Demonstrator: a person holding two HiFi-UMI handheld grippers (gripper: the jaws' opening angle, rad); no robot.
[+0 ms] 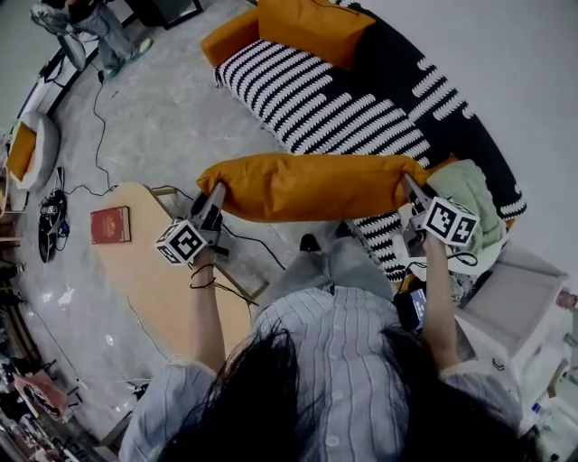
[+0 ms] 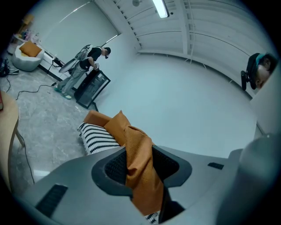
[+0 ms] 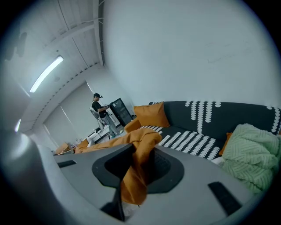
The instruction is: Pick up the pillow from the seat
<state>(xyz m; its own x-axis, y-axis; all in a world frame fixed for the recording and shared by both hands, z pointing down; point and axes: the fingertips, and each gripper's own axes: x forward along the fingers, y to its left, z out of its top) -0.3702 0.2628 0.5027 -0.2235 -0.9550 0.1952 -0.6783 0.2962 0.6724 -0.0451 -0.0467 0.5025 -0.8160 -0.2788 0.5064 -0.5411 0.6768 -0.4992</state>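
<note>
An orange pillow [image 1: 312, 185] hangs in the air in front of me, stretched between both grippers, above the near end of the black and white striped sofa seat [image 1: 316, 99]. My left gripper [image 1: 219, 192] is shut on the pillow's left corner [image 2: 139, 169]. My right gripper [image 1: 408, 185] is shut on its right corner [image 3: 136, 173]. In both gripper views the orange cloth is pinched between the jaws and bunches out past them.
Another orange pillow [image 1: 312, 27] leans on the sofa's far end, with an orange bolster [image 1: 230, 36] beside it. A pale green blanket [image 1: 470, 194] lies at the sofa's near end. A wooden table [image 1: 153, 271] with a red book [image 1: 110, 224] stands at my left. A person [image 1: 90, 23] stands far off.
</note>
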